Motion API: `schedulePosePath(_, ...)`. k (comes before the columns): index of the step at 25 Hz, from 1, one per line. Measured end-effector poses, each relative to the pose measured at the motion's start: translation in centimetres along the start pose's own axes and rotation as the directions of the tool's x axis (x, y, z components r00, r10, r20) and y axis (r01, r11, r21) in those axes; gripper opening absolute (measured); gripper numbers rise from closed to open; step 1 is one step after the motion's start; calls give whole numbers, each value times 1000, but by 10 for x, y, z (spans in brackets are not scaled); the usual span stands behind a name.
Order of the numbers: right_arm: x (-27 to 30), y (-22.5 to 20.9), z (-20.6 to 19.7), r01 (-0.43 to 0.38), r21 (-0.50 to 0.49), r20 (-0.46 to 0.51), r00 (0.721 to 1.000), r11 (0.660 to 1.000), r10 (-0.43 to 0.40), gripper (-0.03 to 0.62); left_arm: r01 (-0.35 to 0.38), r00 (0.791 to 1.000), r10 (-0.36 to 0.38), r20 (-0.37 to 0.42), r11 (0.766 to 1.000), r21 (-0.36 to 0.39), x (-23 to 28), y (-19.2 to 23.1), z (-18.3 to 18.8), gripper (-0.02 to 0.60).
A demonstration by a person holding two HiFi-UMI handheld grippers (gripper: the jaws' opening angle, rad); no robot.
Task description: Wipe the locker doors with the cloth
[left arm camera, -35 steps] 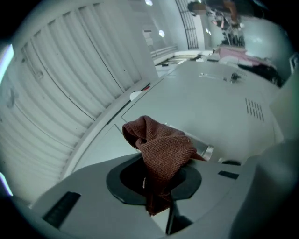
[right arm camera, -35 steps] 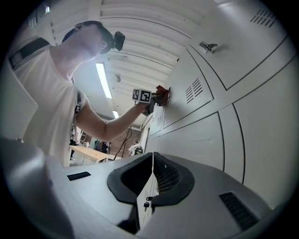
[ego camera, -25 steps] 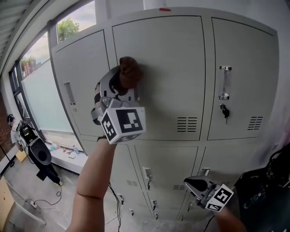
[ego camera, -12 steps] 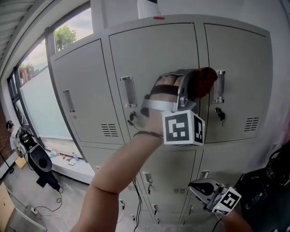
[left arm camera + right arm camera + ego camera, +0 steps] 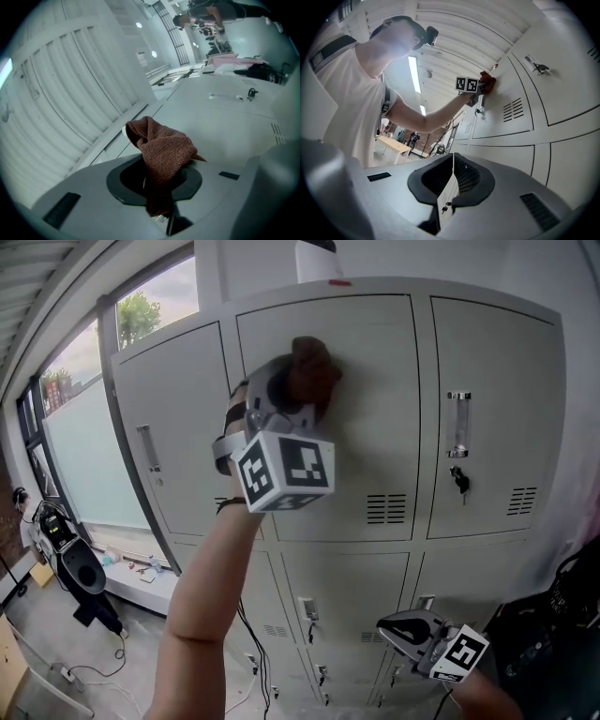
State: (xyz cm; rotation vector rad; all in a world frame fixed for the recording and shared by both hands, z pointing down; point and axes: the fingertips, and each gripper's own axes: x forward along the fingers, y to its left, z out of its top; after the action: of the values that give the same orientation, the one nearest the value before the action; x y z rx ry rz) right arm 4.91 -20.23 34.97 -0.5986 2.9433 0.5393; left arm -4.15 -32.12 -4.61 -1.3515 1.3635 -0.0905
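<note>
A: Where is the cloth (image 5: 314, 371) at this moment?

B: It is a brown knitted cloth, bunched up, in the left gripper (image 5: 281, 395). The 2 jaws are clenched on its lower part, and the rest stands out beyond the tips as a loose lump.

A: Does it touch the lockers?

B: Yes, as far as the head view and the right gripper view show. The lump lies against the middle upper door (image 5: 375, 446), in its upper left part, near the top edge. The vent slots (image 5: 386, 508) of this door are well below it.

A: And the arm?

B: The left forearm (image 5: 202, 606) is raised steeply, and the marker cube (image 5: 284, 472) sits just under the cloth in the head view.

A: What about the right gripper (image 5: 405, 626)?

B: It hangs low, at the bottom right, in front of the lower lockers (image 5: 347, 587). Its own view shows the 2 jaws closed together, with nothing gripped between them.

A: Anything else on the doors?

B: The right upper door (image 5: 506, 409) has a vertical handle (image 5: 457, 423) with a lock (image 5: 459, 481) under it. The left upper door (image 5: 178, 427) stands beside a large window (image 5: 80, 437).
</note>
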Motion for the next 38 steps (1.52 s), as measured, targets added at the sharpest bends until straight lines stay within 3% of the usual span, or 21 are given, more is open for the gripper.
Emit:
schedulePosePath(6,24,9,-3,-58,18,5,998,998,58,18,-143,986,128,-110,980,-141,-27,57,-75,64)
schedulePosePath(10,32,15,-6,-79,25,1,997,997,79,18,-178,979,161,-124,974,-142,-31,55,-79,64)
schedulePosePath(14,27,9,-6,-41,47,-3,999,998,42,18,-69,993,61,-101,995,-77,-16,28,-43,64)
schedulePosePath(19,12,8,-5,7,58,-2,1000,998,-7,18,-32,999,32,-19,999,-5,14,1,18,63)
schedulePosePath(21,6,9,-6,25,56,-8,1000,998,-25,18,17,1000,-18,21,999,29,27,-18,49,64)
schedulePosePath(25,-16,5,-2,83,30,-23,996,996,-82,18,167,978,-183,102,975,144,33,-86,110,64)
schedulePosePath(29,-39,-1,-3,140,33,-27,990,990,-139,18,153,960,-214,179,940,304,29,-129,138,64)
schedulePosePath(31,-46,-3,-4,161,35,-33,987,986,-160,18,151,952,-224,208,937,315,29,-132,140,64)
schedulePosePath(33,-46,-5,-4,168,36,-30,986,985,-167,18,139,955,-204,214,949,284,31,-116,132,65)
schedulePosePath(38,-27,-2,-6,120,32,-42,992,992,-119,18,1,990,-30,137,979,206,39,-25,69,64)
